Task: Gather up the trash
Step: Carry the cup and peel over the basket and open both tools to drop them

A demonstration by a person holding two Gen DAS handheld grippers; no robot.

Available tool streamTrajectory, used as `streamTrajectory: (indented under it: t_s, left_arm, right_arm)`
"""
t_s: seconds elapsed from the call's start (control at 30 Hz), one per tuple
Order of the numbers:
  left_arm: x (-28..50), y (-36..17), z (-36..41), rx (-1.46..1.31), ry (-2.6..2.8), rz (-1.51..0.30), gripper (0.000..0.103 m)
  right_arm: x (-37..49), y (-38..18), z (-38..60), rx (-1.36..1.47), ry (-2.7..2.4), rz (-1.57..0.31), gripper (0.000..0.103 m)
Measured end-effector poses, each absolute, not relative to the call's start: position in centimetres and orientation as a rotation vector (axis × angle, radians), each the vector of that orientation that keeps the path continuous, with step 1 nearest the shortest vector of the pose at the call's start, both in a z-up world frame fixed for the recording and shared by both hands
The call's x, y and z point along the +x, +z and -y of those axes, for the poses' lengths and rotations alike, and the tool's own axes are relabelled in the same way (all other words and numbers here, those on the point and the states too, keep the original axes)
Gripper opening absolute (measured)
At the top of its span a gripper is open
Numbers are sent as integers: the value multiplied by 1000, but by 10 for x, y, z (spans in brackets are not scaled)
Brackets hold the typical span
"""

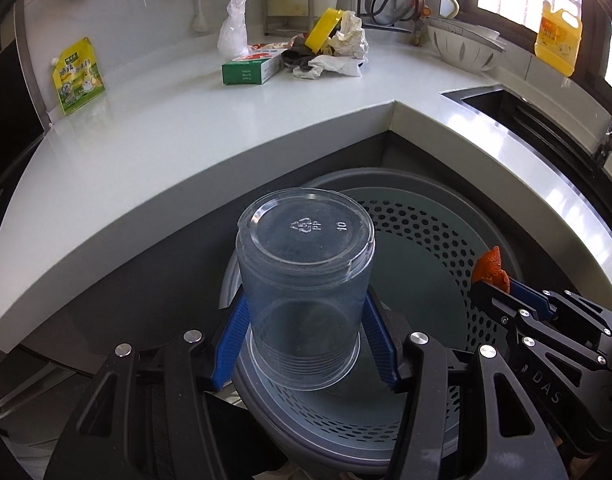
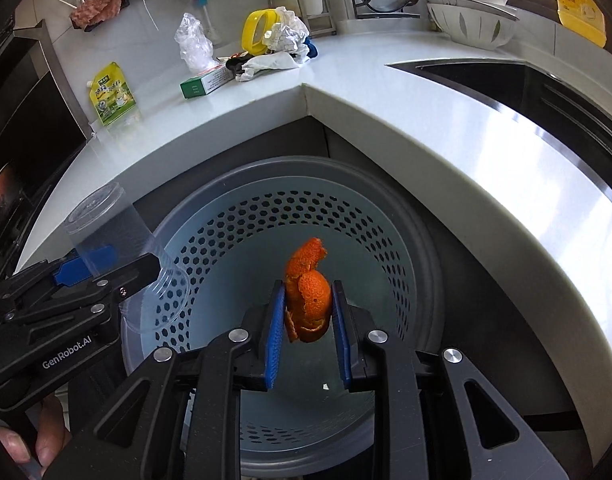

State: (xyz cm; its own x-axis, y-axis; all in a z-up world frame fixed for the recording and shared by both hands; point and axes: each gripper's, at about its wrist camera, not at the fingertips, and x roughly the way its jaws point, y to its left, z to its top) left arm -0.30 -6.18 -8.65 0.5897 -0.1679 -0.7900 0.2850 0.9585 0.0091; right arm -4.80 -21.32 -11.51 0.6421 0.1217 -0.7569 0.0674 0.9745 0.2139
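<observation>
Grippers both loaded, both over the bin. We have the left gripper clamped on a clear plastic cup, blue pads pressing its sides; cup is turned with its base away from us and its rim toward the gripper body. Cup hangs above the near-left part of the grey perforated trash bin. From the right wrist view we see the same cup tilted over the bin's left rim, not touching it as far as we can tell.

Right gripper is closed narrow on an orange peel; peel sticks up past the fingertips and hangs over the middle of the bin opening. In the left view the peel shows at the tip of the right gripper, over the bin's right side.

Bin sits on the floor in the inner corner of the white counter. Back of the counter, near the wall: green box, crumpled paper, yellow lid, clear plastic bag. Yellow-green pouch near the counter's left edge. Sink to the right.
</observation>
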Motion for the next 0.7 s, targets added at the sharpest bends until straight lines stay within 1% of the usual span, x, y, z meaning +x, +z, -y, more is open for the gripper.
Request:
streamTrajectory:
  t_s: [0.27, 0.4, 0.47, 0.5, 0.53, 0.57, 0.6, 0.7]
  left_arm:
    - [1, -89, 56, 132, -251, -909, 56]
    - [1, -89, 55, 130, -250, -909, 57]
    - [0, -89, 55, 133, -249, -909, 57]
    - [1, -89, 54, 135, -247, -907, 59]
    - [1, -89, 54, 135, -245, -906, 61]
    - [1, -88, 53, 133, -243, -904, 65]
    - [1, -88, 52, 129, -243, -902, 67]
    - [2, -87, 50, 126, -237, -901, 69]
  right_arm:
    - [-47, -120, 213, 237, 32, -880, 22]
    - [-47, -119, 216, 245, 26, -877, 25]
    - [-47, -118, 217, 251, 22, -874, 28]
    - [-48, -117, 218, 253, 20, -869, 33]
    - [-48, -116, 218, 253, 17, -863, 42]
    - [-49, -114, 218, 253, 16, -855, 47]
    - [-50, -113, 218, 250, 16, -847, 54]
    - [-50, -110, 217, 242, 17, -837, 58]
